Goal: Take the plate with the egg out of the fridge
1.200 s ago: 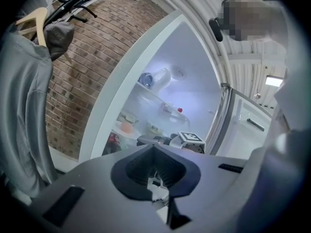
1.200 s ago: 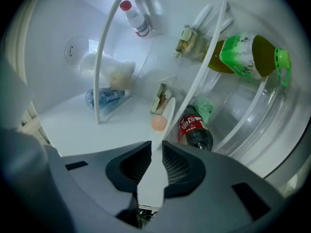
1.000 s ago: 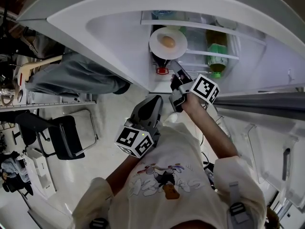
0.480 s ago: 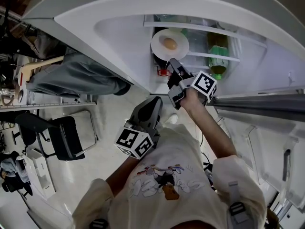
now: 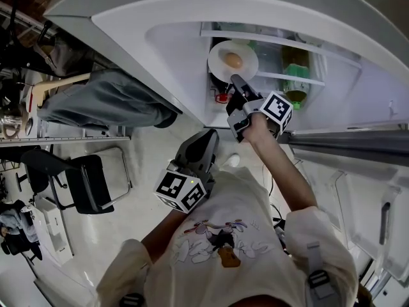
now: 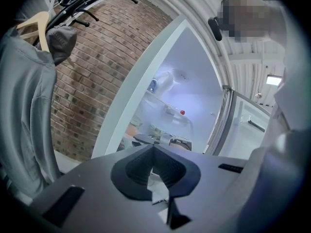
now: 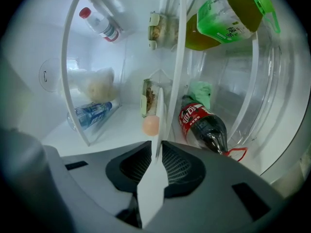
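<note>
Plate (image 5: 220,66) edge-on in right gripper's (image 5: 236,80) closed jaws, egg (image 7: 150,125) seemingly half-hidden; left gripper's (image 6: 154,173) jaws together, empty.

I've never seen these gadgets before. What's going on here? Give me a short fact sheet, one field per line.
place: open fridge, viewed from above
target: white plate carrying an egg
right tool: shut on the plate's near rim
left tool: shut, empty, held back by the person's chest
neighbours: cola bottle, green bottle
stage: plate gripped, seemingly not yet out of the fridge
</note>
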